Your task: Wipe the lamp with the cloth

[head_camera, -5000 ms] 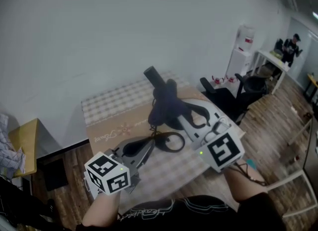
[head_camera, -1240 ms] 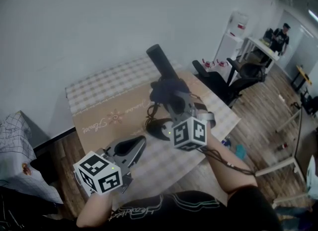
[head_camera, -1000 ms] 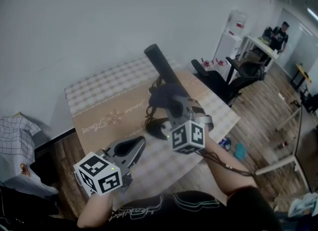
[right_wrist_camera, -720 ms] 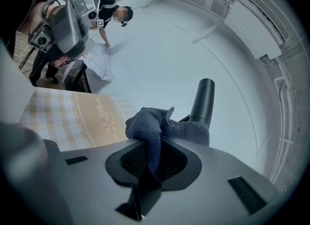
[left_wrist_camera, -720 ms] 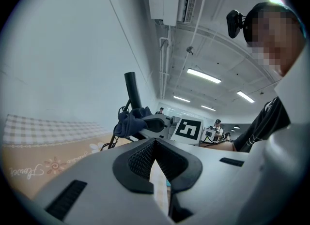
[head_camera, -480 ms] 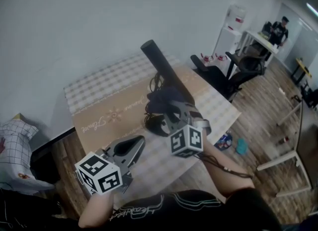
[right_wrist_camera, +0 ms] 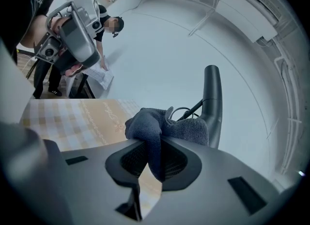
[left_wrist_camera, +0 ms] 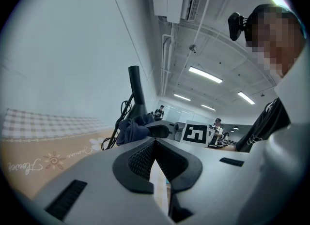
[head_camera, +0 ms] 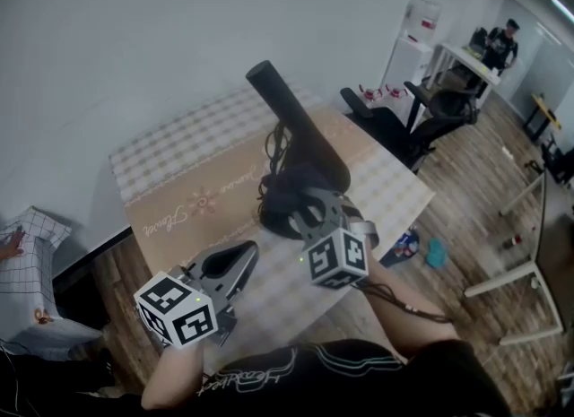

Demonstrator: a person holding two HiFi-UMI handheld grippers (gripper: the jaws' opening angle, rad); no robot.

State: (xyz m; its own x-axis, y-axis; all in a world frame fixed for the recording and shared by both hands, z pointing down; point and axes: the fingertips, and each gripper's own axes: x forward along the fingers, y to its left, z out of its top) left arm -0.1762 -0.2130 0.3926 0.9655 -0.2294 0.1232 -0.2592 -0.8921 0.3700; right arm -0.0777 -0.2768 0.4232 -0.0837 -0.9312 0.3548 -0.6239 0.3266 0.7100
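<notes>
A black lamp stands on the table, its stem rising toward the wall and its round base near the table's middle. My right gripper is shut on a dark blue cloth, pressed against the lamp's lower stem. In the left gripper view the cloth bunches beside the lamp. My left gripper hangs shut over the table's near left part, holding nothing.
A black cable coils by the lamp's stem. An office chair stands past the table's right edge. Further right are a white table, a water dispenser and a person.
My right gripper has slid the cloth down the lamp's stem toward its base. The left gripper has stayed put.
</notes>
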